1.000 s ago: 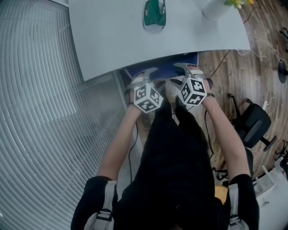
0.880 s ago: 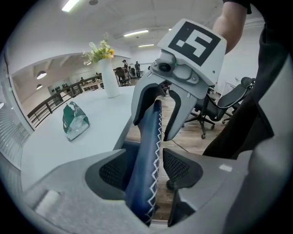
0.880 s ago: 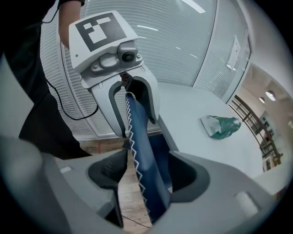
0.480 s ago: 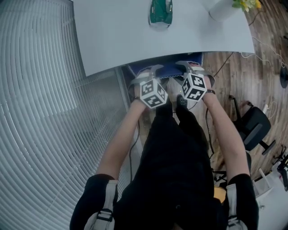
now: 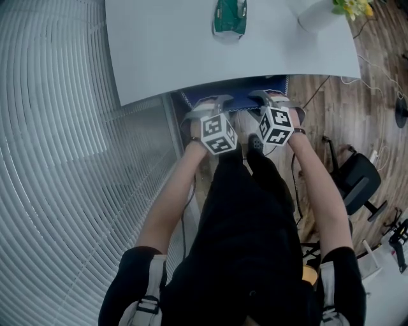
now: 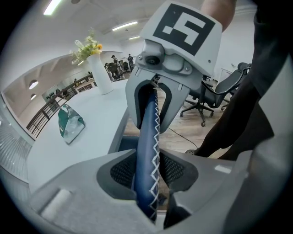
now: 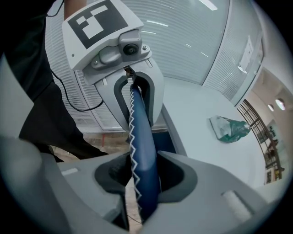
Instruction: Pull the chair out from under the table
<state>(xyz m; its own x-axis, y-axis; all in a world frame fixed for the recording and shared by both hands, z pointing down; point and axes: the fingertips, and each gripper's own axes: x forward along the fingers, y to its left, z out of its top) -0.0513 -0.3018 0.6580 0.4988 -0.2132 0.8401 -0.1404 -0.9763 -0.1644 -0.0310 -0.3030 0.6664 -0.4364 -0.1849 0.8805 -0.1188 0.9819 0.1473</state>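
Note:
The chair's dark blue backrest (image 5: 239, 97), with white zigzag stitching, pokes out from under the near edge of the white table (image 5: 191, 57). My left gripper (image 5: 210, 103) straddles the left part of its top edge and my right gripper (image 5: 268, 97) the right part. In the left gripper view the padded backrest edge (image 6: 149, 132) runs between the closing jaws of the left gripper (image 6: 149, 171), with both pads against it. The right gripper view shows the same: the backrest edge (image 7: 142, 137) is pinched in the closing jaws of the right gripper (image 7: 143, 176). The chair's seat and legs are hidden.
A green bag (image 5: 229, 16) and a white vase with yellow flowers (image 5: 317, 13) sit on the table. A ribbed glass wall (image 5: 64, 159) runs along the left. A black office chair (image 5: 357, 181) and cables stand on the wooden floor to the right.
Both grippers' jaws have narrowed from wide open onto the chair's backrest edge. The hands have stayed almost in place and rolled slightly.

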